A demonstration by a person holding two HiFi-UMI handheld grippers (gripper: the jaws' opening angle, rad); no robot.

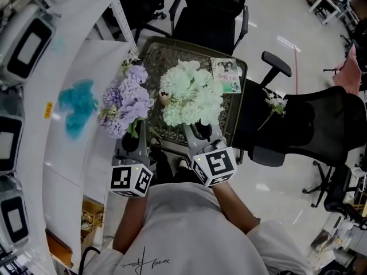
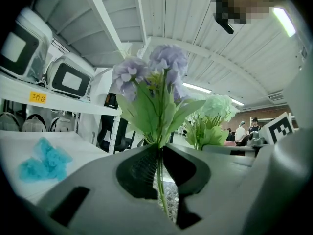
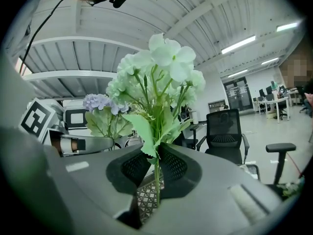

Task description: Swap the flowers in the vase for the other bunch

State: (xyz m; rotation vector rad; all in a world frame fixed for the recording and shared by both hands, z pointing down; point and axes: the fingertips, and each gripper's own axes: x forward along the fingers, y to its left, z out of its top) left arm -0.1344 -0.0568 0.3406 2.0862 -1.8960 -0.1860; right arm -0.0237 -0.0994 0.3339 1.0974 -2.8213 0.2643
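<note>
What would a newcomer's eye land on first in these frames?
Two flower bunches are held up side by side over the patterned table: a purple bunch clamped by its stems in the left gripper, a pale green bunch likewise in the right gripper. A turquoise clump lies on the white shelf at the far left.

Open-plan office or lab: swivel chairs [image 1: 211, 17], desks [image 3: 273, 102], strip lights [image 3: 239, 44], equipment shelving [image 2: 54, 98].

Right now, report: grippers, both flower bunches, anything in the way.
Left gripper shut on purple flower bunch. Right gripper shut on pale green-white bunch. Both upright over patterned table. No obstruction seen.
</note>
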